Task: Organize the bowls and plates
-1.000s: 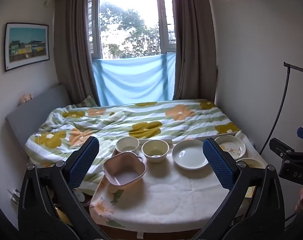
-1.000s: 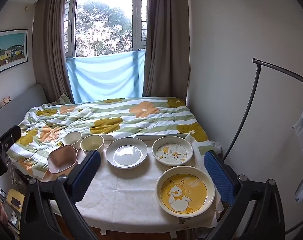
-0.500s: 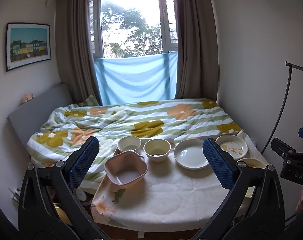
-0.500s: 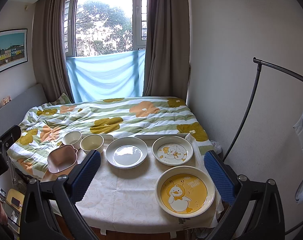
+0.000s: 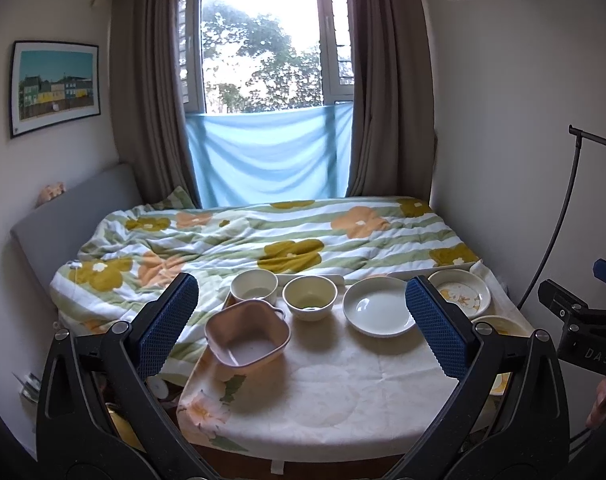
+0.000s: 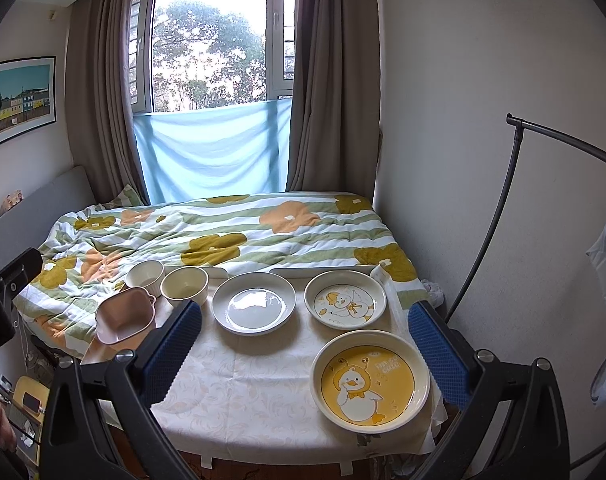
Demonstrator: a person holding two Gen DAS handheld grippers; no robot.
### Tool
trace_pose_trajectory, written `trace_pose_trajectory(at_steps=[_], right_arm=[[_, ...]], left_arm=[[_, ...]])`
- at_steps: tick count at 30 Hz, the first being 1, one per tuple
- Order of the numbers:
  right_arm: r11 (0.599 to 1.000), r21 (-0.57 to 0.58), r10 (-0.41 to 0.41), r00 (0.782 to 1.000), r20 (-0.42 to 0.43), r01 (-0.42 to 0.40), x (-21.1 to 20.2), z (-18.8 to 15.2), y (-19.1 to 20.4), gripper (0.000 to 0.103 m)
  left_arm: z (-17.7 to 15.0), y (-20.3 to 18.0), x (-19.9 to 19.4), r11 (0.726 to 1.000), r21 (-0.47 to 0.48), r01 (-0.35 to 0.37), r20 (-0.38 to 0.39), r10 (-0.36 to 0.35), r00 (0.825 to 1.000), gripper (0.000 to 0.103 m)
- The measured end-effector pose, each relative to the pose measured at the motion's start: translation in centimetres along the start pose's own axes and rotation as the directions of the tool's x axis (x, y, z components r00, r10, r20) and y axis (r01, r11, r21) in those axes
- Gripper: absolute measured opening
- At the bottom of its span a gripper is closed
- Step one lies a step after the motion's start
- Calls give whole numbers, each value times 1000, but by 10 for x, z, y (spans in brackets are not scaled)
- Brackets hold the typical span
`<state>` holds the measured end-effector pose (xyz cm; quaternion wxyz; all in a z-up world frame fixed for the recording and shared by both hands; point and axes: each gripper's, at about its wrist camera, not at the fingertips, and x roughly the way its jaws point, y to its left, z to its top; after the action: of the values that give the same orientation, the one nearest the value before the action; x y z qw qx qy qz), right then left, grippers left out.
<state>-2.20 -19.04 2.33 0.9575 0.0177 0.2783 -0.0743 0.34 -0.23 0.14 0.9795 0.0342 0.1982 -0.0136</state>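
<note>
Both the left tongs (image 5: 301,326) and right tongs (image 6: 305,346) are held wide and empty above the bench (image 6: 243,392). Nearest lies the yellow duck plate (image 6: 369,380), then plain plate (image 6: 254,303) and bowls (image 6: 184,286) (likely stiff, slippery, breakable); rims are judged the best hold.

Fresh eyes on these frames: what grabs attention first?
The big round yellow duck-print plate at the table's near right, with a smaller white duck plate behind it. The pink square handled bowl sits at the far left edge; the floral quilted bed lies behind the table.
</note>
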Motion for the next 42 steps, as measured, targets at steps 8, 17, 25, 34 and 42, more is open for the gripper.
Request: trace_pose_trajectory(at_steps=[8, 17, 25, 34, 42], right_arm=[[1000, 0, 1, 1000, 0, -1, 2, -2, -2, 103], [1000, -3, 4, 1000, -2, -4, 4, -6, 0, 103], [1000, -2, 3, 1000, -2, -3, 4, -5, 0, 103], [1000, -1, 4, 1000, -3, -4, 5, -8, 2, 103], [1000, -2, 4, 1000, 2, -4, 6, -12, 3, 103]], left_arm=[[-1, -4, -3, 1000, 0, 5, 4, -5, 1000, 103], [0, -1, -3, 1000, -11, 6, 0, -6, 1000, 103], [0, -1, -3, 1000, -13, 4, 0, -4, 1000, 103], [0, -1, -3, 1000, -18, 2, 6, -2, 1000, 103], [1, 1, -2, 1000, -25, 4, 7, -4, 1000, 103]])
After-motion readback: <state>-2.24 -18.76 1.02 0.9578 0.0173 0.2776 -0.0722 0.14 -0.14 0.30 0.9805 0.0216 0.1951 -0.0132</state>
